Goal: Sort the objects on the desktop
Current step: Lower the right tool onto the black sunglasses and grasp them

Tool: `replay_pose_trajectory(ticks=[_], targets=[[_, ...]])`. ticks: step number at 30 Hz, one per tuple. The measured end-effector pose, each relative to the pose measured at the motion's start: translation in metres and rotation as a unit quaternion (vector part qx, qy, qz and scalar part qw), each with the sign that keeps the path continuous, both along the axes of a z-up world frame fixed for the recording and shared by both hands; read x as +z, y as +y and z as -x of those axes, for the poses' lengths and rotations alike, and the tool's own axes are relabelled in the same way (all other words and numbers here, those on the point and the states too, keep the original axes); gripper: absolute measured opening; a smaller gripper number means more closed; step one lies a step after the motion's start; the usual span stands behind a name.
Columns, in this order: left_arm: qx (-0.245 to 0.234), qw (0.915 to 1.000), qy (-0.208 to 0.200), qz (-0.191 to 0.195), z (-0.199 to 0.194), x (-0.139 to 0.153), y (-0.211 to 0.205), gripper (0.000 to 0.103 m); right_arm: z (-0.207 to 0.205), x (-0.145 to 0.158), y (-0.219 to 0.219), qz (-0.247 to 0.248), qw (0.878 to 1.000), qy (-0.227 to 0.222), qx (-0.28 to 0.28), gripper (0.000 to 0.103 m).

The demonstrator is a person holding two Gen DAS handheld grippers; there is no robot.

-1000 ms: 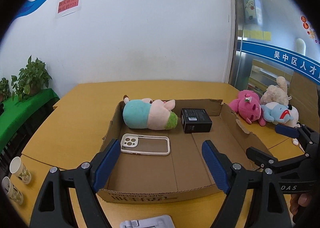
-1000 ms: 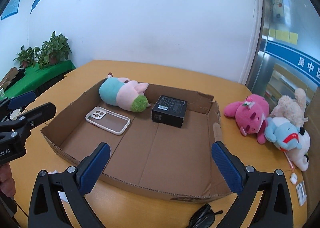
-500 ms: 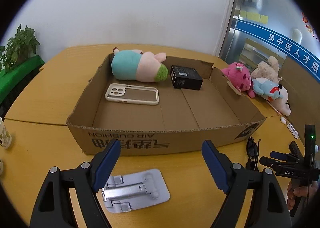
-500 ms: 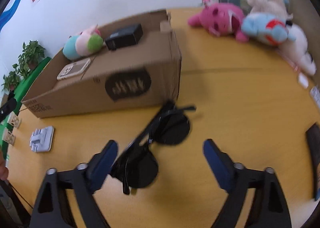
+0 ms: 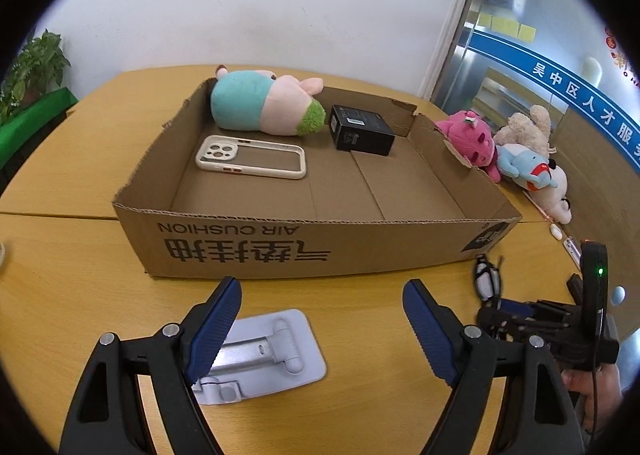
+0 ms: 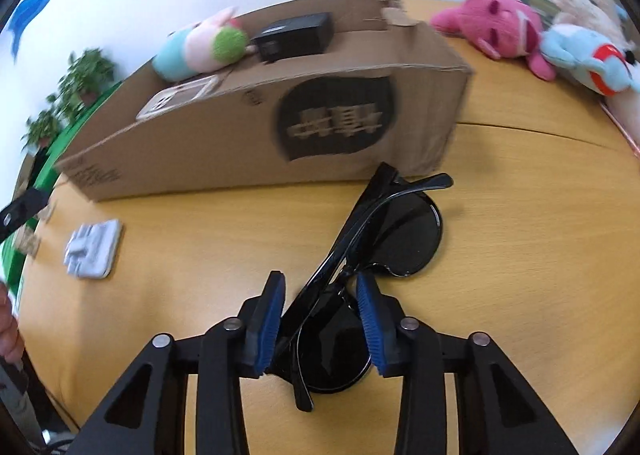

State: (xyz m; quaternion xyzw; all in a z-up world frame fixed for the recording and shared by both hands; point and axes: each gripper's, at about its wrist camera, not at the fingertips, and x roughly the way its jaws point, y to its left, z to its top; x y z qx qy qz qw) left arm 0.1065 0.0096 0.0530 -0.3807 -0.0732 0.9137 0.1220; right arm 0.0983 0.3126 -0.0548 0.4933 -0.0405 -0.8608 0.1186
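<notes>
A shallow cardboard box [image 5: 280,251] sits on the yellow table and holds a teal-and-pink plush [image 5: 264,105], a white phone case [image 5: 251,157] and a small black box [image 5: 360,129]. My left gripper [image 5: 322,319] is open above a grey folding phone stand [image 5: 260,355] in front of the box. My right gripper [image 6: 322,311] has closed around folded black sunglasses [image 6: 376,251] lying beside the box's corner, its blue pads [image 6: 272,315] at the frame on both sides. The sunglasses also show in the left wrist view [image 5: 486,279].
A pink plush [image 5: 472,139], a beige plush [image 5: 528,127] and a blue-and-white plush [image 5: 532,171] lie on the table right of the box. Potted plants [image 5: 32,71] stand on a green surface at far left. A white wall stands behind the table.
Both grippers have dropped and pulled back from over the box to the table in front of it. The right gripper went from wide open to closed around the sunglasses.
</notes>
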Motion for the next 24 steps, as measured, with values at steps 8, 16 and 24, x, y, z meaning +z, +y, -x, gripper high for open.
replay_pose_trajectory(ticks=[8, 16, 24], targets=[[-0.059, 0.9948, -0.060, -0.056, 0.011, -0.023, 0.021, 0.082, -0.021, 0.001, -0.071, 0.035, 0.993, -0.010, 0.113, 0.014], [-0.091, 0.9800, -0.132, -0.118, 0.022, -0.056, 0.045, 0.051, -0.026, 0.000, -0.106, 0.059, 0.988, -0.021, 0.142, 0.007], [-0.084, 0.9764, -0.155, -0.124, 0.023, -0.071, 0.047, 0.028, -0.026, 0.000, -0.111, 0.062, 0.988, -0.016, 0.143, 0.007]])
